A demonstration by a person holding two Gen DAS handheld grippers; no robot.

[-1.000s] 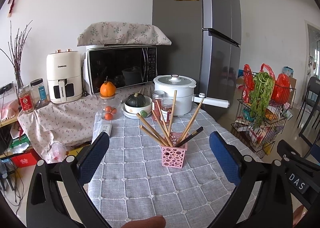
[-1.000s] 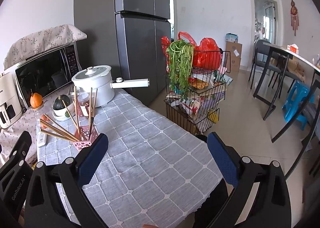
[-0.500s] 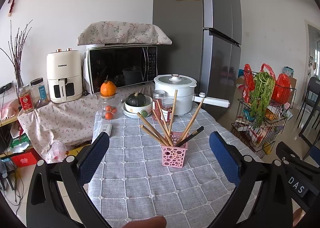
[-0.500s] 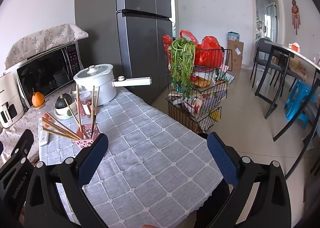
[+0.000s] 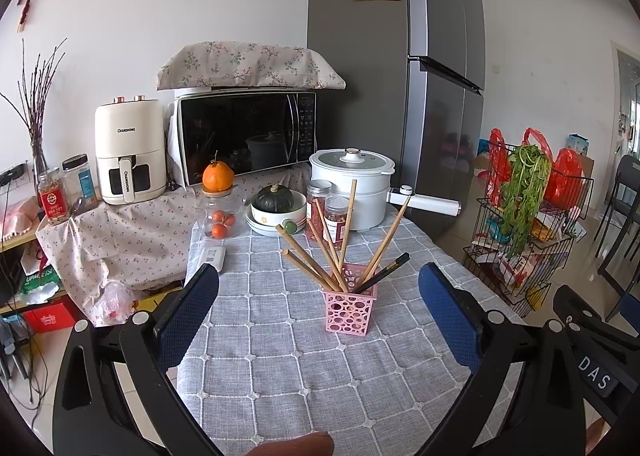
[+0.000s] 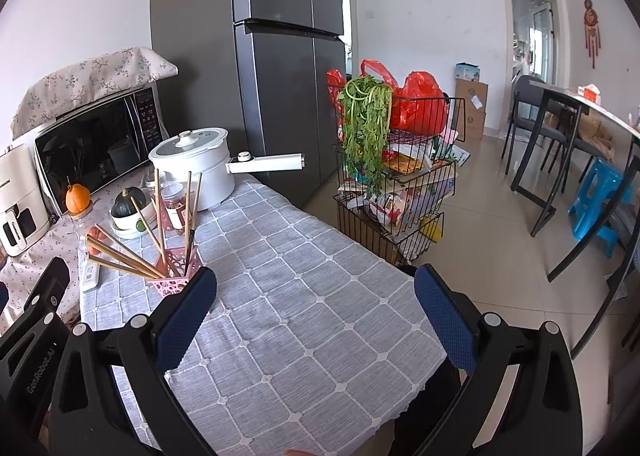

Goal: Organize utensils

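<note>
Several wooden chopsticks [image 5: 320, 262] leaned splayed in the pink holder [image 5: 350, 309] — light, stiff, probably easiest pinched mid-shaft. Left gripper [image 5: 318, 314] and right gripper [image 6: 316, 316] both hung spread, empty.

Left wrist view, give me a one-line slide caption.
Open left gripper faces a pink holder of splayed chopsticks on a grey checked tablecloth.
</note>
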